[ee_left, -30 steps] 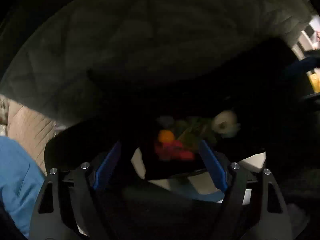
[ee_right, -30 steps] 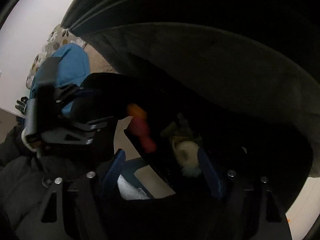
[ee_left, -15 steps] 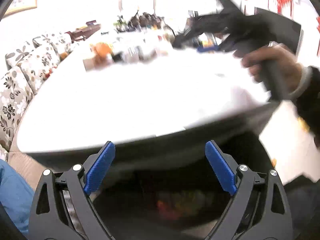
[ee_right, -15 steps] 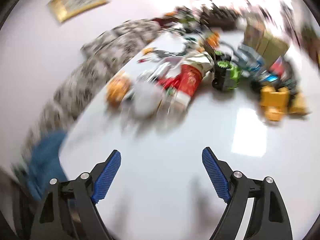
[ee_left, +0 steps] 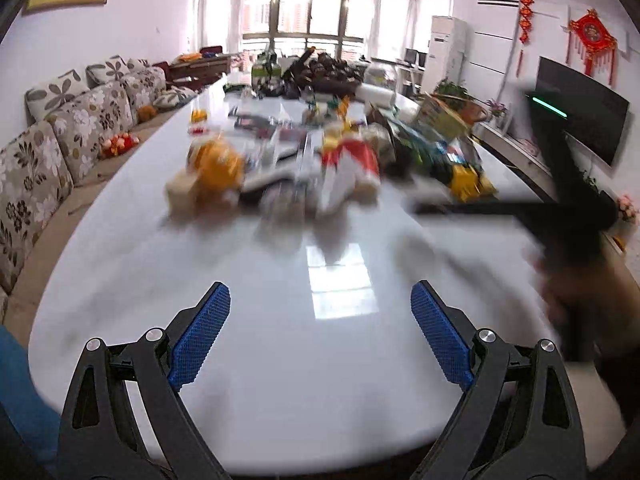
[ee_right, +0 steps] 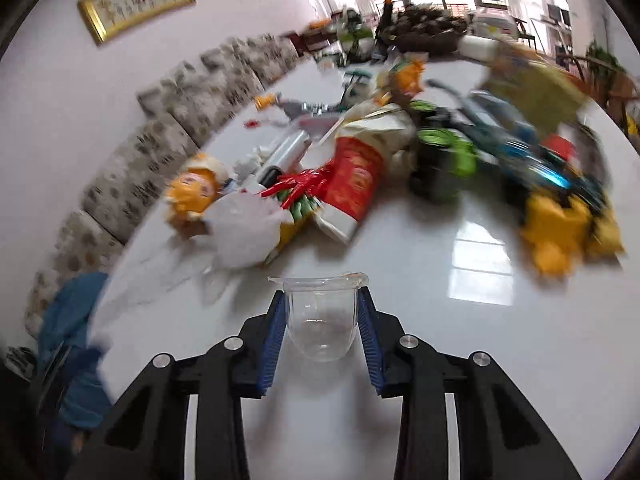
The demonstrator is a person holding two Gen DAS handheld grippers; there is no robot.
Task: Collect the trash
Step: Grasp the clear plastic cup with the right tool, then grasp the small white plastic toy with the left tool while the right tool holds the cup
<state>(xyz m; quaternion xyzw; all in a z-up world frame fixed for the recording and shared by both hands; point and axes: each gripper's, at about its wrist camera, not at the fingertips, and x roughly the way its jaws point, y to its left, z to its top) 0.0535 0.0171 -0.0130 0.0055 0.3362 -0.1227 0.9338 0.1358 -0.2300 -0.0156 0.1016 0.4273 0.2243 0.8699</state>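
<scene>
Out of the dark bag, the right hand-held gripper (ee_right: pixel 322 328) closes on an upright, rim-up clear cup (ee_right: pixel 321 316).

A clear plastic cup (ee_right: pixel 321 314) is seen between the two blue pads of the right gripper (ee_right: pixel 322 334), whose jaws are closing on its sides. The cup is empty and upright, its rim slightly crumpled and turned outward, and it is located over the near, bare part of the white table (ee_right: pixel 400 280).

Farther along the table, a loose pile of rubbish is spread: a red and white paper bag (ee_right: pixel 352 184) lies on its side, a crumpled white plastic bag (ee_right: pixel 244 228) lies to its left, and an orange wrapper (ee_right: pixel 192 192) lies at the pile's left edge. These items are blurred.
</scene>
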